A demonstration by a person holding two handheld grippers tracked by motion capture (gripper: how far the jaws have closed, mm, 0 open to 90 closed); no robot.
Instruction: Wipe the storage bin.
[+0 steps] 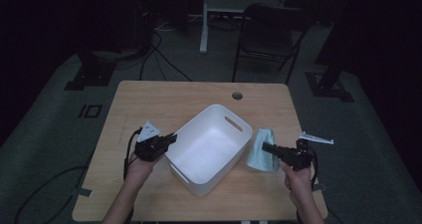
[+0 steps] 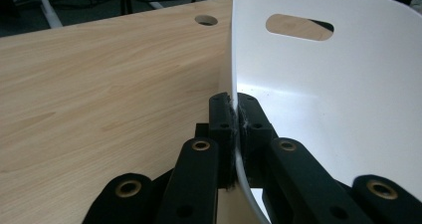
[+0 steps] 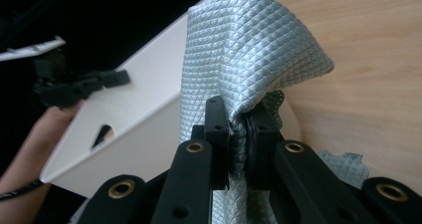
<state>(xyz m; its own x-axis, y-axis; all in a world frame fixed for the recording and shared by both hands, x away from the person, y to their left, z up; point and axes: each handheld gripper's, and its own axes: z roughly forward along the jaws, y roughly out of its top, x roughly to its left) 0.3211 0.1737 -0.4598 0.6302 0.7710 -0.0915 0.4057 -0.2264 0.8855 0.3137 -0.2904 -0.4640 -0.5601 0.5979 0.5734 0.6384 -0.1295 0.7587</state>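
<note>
At the middle of the light wooden counter [image 1: 149,104] sits a white plastic bin [image 1: 209,149]. The left hand-held gripper [image 1: 171,138] clamps its nine-o'clock rim; the right hand-held gripper [image 1: 264,147] pinches a pale blue waffle-textured cloth [image 1: 261,154] at the bin's three o'clock.

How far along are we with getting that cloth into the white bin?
Both grips look done: the left gripper is clamped on the white bin wall, and the right gripper pinches the pale blue cloth. The cloth sits beside the bin, outside it. The bin looks empty, so the transfer probably remains.
</note>
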